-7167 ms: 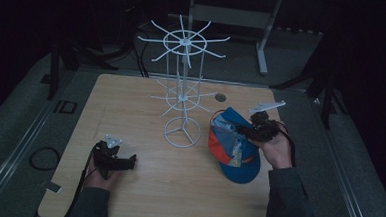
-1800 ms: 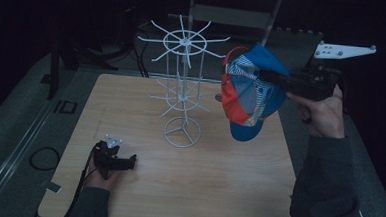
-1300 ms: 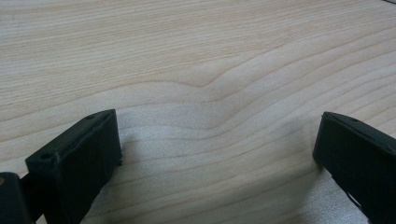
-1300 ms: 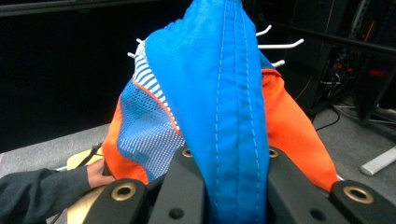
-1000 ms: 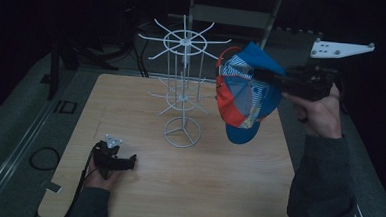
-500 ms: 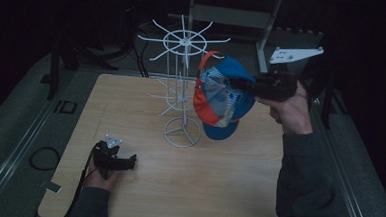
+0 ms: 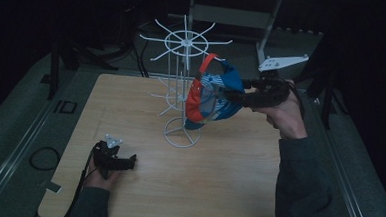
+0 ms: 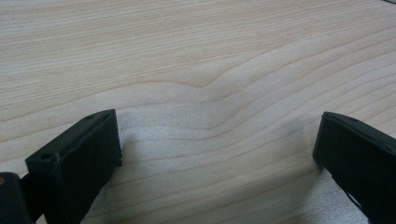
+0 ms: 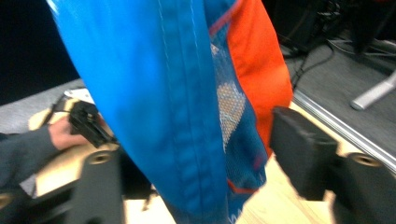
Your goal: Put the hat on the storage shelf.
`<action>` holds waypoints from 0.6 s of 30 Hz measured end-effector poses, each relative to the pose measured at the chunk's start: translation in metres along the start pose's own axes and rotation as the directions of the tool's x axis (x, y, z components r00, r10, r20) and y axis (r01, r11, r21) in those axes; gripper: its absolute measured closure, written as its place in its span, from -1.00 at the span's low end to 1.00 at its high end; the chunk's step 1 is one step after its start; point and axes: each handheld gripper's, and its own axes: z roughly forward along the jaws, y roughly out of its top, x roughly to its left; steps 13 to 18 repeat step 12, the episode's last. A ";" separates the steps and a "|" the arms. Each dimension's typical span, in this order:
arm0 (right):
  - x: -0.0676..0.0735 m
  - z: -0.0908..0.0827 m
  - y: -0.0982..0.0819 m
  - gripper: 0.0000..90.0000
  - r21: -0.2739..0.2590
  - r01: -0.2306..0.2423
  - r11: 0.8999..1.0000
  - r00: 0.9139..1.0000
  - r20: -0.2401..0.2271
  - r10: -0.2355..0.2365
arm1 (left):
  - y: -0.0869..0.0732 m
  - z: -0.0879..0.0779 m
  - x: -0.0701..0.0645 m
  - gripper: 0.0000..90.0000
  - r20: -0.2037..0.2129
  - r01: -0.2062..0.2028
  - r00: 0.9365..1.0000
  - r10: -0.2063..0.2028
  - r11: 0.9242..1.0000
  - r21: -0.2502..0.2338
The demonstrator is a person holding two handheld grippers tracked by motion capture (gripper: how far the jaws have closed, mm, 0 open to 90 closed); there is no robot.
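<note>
Cap (image 7: 215,97) hangs raised beside the wire rack (image 7: 183,90), gripped by your right gripper (image 7: 234,95) so a prong can catch it. Your left gripper (image 7: 126,162) rests on the table (image 7: 237,176), jaws spread, empty.

Room's dark from where I sit. Pale wood-grain tabletop (image 8: 196,70) runs bare ahead of and between the left jaws. Grey carpeted floor (image 7: 14,129) rings it. A metal desk frame (image 7: 265,37) stands well beyond the right jaws, cables (image 9: 313,51) trailing nearby.
</note>
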 end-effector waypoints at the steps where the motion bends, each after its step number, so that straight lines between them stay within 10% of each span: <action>1: 0.000 0.001 -0.001 -0.33 0.007 -0.001 1.000 1.000 0.011 0.001 | 0.000 0.000 0.000 -0.98 0.000 -0.001 1.000 0.001 1.000 0.001; 18: 0.001 0.003 -0.021 -0.60 0.049 -0.011 0.999 0.997 0.081 0.007 | 0.000 0.000 0.000 -0.98 0.000 -0.002 1.000 0.002 1.000 0.000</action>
